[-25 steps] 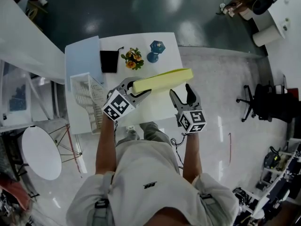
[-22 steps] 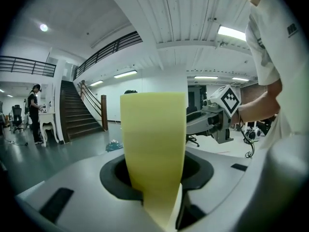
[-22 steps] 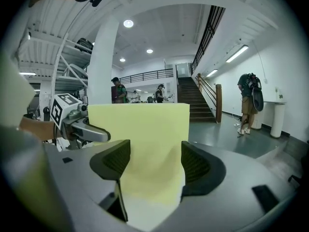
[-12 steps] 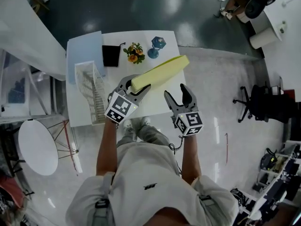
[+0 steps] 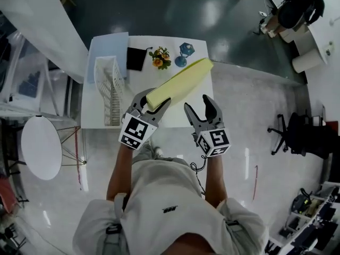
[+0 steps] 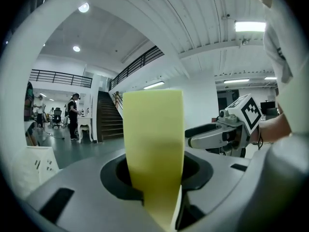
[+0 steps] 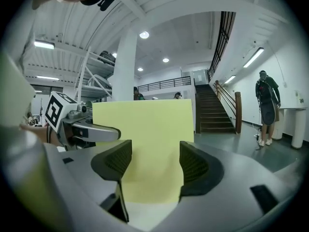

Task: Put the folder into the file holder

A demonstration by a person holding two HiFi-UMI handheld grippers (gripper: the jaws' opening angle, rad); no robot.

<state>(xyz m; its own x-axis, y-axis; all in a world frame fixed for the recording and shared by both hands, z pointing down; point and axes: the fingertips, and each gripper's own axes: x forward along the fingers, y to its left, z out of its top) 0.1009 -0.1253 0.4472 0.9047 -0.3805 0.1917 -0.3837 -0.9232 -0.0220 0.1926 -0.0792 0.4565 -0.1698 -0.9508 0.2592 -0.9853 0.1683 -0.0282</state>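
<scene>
The yellow folder [image 5: 180, 81] slants up over the white table [image 5: 133, 84], from near the front edge toward the far right corner. My left gripper [image 5: 153, 101] is shut on its near end; in the left gripper view the folder [image 6: 153, 139] rises edge-on out of the pinched jaws. My right gripper [image 5: 197, 104] hangs to the right of it, its jaws closing with nothing between them. In the right gripper view the folder's flat face [image 7: 145, 129] stands beyond the pads [image 7: 195, 166]. The white mesh file holder [image 5: 109, 89] sits at the table's left.
At the table's back lie a pale blue sheet [image 5: 109, 47], a black pouch [image 5: 136, 58], a small flower pot [image 5: 161, 57] and a blue vase [image 5: 186, 51]. A round white table [image 5: 40, 147] stands to the left, an office chair [image 5: 289, 129] to the right.
The folder has swung from nearly level to a steeper slant, its far end now toward the table's back right. Both grippers have drawn back a little toward the table's front edge.
</scene>
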